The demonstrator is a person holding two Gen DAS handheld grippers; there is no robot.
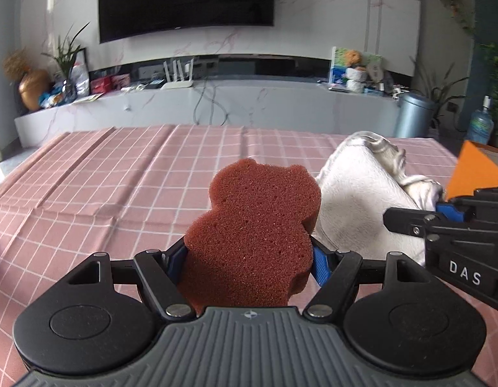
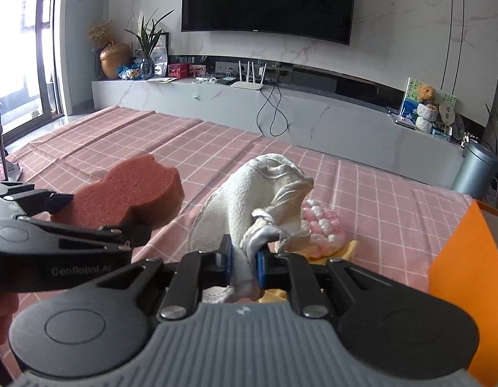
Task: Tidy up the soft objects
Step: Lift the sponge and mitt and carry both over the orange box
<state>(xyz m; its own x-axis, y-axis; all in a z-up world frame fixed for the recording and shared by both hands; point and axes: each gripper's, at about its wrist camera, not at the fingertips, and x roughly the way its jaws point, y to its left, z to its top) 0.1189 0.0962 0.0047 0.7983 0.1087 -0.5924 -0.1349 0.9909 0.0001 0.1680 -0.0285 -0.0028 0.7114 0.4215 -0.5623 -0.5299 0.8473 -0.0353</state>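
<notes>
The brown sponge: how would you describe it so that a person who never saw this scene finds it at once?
Look above the pink checked tablecloth, to the left of the white towel. The brown sponge is held up off the cloth in the jaws of the left gripper. Unlike the limp, crumpled towel beside it, it is a thick, porous slab cut in a lobed, bear-like outline.

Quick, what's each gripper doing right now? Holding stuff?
Left gripper: closed on the red-brown sponge.
Right gripper: closed on the white towel.
</notes>
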